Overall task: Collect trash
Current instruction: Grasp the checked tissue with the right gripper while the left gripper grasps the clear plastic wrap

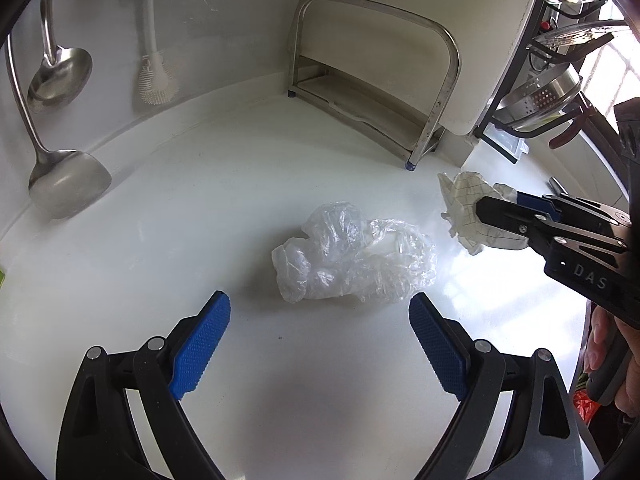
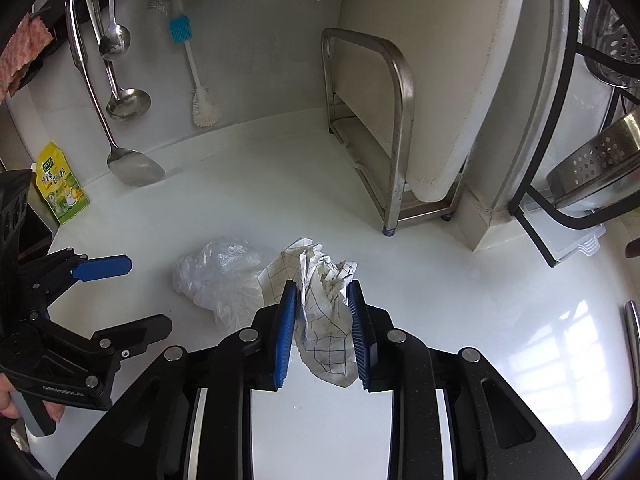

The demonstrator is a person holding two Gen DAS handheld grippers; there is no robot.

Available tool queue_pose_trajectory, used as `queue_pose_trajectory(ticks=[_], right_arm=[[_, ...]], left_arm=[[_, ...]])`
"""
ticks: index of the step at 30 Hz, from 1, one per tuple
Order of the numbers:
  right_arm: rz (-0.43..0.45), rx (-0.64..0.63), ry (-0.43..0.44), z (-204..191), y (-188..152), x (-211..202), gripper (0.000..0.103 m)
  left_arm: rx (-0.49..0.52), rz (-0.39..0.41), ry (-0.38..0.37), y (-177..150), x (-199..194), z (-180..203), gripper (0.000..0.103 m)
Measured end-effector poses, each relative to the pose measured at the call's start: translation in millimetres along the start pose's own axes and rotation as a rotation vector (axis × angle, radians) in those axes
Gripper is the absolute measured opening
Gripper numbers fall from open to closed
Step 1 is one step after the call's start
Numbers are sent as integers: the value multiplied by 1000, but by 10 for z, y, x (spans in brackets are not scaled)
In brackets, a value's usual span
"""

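A crumpled clear plastic bag (image 1: 352, 252) lies on the white counter (image 1: 160, 240), just ahead of my left gripper (image 1: 320, 304), which is open wide and empty above the counter. My right gripper (image 2: 323, 292) is shut on a crumpled white paper with a grid print (image 2: 324, 300); in the left wrist view it (image 1: 492, 208) holds the paper (image 1: 464, 204) to the right of the bag. The bag also shows in the right wrist view (image 2: 220, 276), to the left of the paper, with the left gripper (image 2: 132, 292) open beside it.
A steel rack (image 1: 400, 92) holding a white cutting board (image 2: 432, 80) stands at the back. Ladles, a spatula (image 1: 64, 188) and a brush (image 1: 154, 60) hang on the wall at left. A green-yellow pouch (image 2: 60, 184) stands far left. A black dish rack with colanders (image 2: 592, 168) is at right.
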State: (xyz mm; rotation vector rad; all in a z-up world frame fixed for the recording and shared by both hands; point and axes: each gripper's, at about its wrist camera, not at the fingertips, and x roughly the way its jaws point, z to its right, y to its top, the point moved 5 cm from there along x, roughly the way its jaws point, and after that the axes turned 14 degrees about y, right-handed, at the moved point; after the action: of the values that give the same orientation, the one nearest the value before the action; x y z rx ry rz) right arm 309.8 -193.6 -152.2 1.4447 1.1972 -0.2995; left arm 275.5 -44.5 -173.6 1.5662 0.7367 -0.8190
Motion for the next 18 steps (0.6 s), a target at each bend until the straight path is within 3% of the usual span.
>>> queue_pose_trajectory(ticks=[10,13,17,18], right_arm=[[-7,20,-14,78,-220,-125,24],[0,32,-15,66,-304,-183,24],[5,47,-13,46,-371,-253,24],[2,45,-11,31,-388,-261,24]], left_arm=[[-21,-64,0,174,430,146,89],[11,-79,49,209,593,147,89],[61,-80,82,219,730,196,83],[78,-64,88,224,722,212,73]])
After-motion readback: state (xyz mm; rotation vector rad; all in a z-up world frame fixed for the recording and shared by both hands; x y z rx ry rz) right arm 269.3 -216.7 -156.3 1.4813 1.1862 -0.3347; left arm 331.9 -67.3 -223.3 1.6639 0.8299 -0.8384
